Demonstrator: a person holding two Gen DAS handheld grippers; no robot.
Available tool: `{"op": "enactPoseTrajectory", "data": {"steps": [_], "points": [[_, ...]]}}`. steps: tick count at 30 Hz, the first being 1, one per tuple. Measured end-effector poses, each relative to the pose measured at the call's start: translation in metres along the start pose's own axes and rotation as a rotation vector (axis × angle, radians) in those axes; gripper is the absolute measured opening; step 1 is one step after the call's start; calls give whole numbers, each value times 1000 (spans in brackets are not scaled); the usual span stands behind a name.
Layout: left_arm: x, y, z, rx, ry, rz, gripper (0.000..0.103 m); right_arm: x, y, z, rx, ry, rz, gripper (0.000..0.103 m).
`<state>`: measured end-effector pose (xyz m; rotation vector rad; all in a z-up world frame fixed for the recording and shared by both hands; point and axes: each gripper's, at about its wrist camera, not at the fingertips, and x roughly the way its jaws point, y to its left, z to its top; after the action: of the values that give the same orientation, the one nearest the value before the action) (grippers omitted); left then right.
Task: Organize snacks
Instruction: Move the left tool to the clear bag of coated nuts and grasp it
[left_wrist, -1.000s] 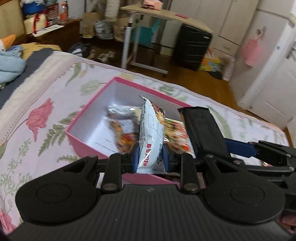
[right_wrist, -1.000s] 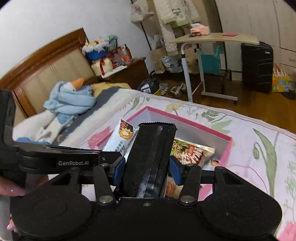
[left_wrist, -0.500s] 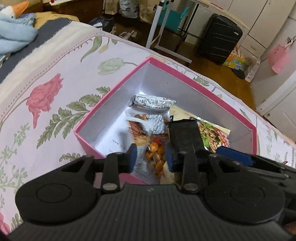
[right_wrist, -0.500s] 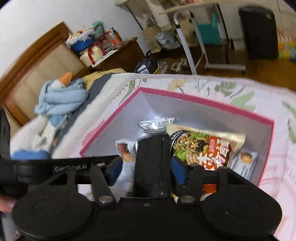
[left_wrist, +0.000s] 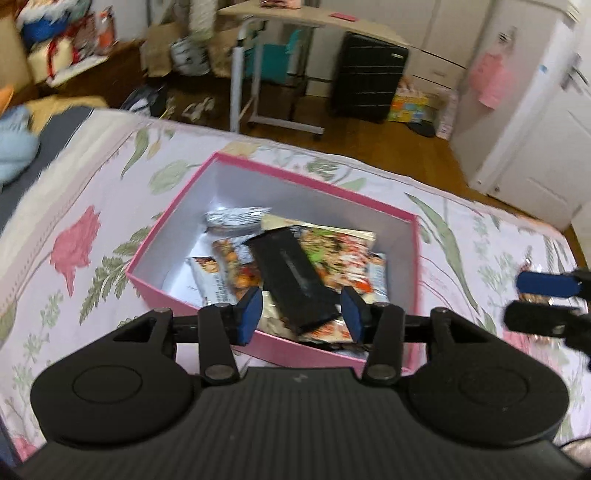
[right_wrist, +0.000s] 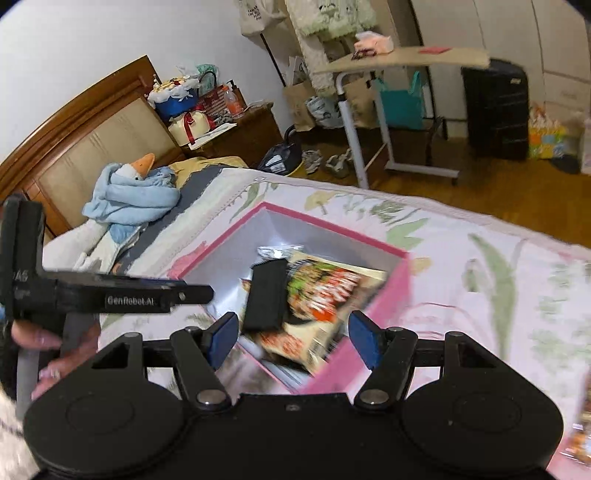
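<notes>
A pink box (left_wrist: 162, 290) (right_wrist: 332, 229) sits on the flowered bedspread with several snack packets inside. A black packet (left_wrist: 291, 273) (right_wrist: 266, 299) lies on top, across a bright noodle packet (left_wrist: 343, 254) (right_wrist: 325, 291). Beside them are a white packet (left_wrist: 207, 280) and a silver one (left_wrist: 236, 218). My left gripper (left_wrist: 302, 314) (right_wrist: 192, 293) hovers over the box's near edge. Its jaws are opening and nothing is between the pads. My right gripper (right_wrist: 292, 336) (left_wrist: 532, 304) stands open and empty just right of the box.
A loose snack (right_wrist: 580, 439) lies on the bedspread at the far right. A plush goose in a blue blanket (right_wrist: 129, 195) rests near the headboard. Beyond the bed's far edge stand a rolling table (right_wrist: 399, 59) and a black suitcase (right_wrist: 495, 107).
The left gripper let go of the white packet and the right let go of the black one. Both packets now lie in the box. Both grippers opened and drew back.
</notes>
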<state>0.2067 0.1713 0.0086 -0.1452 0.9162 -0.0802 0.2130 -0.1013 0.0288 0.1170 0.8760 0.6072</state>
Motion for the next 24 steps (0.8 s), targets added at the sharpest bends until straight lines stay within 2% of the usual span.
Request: {"op": "enactPoseTrajectory", "data": {"steps": [8,14,21,24], "points": [[-22,-74,-6,133,-11,-105,47,-77,-36,-22,-46,-7,-133,71],[-5,-139,-14,249,2,-182,48,-112,-93,-41,54,-42,-219,72],[38,-205,-24,306,53,-273,49,-113,-154,-68,80,-59,-353,77],[60,-233,-28,326,90,-301,49,-102,-184,-79,140,-59,-377,78]]}}
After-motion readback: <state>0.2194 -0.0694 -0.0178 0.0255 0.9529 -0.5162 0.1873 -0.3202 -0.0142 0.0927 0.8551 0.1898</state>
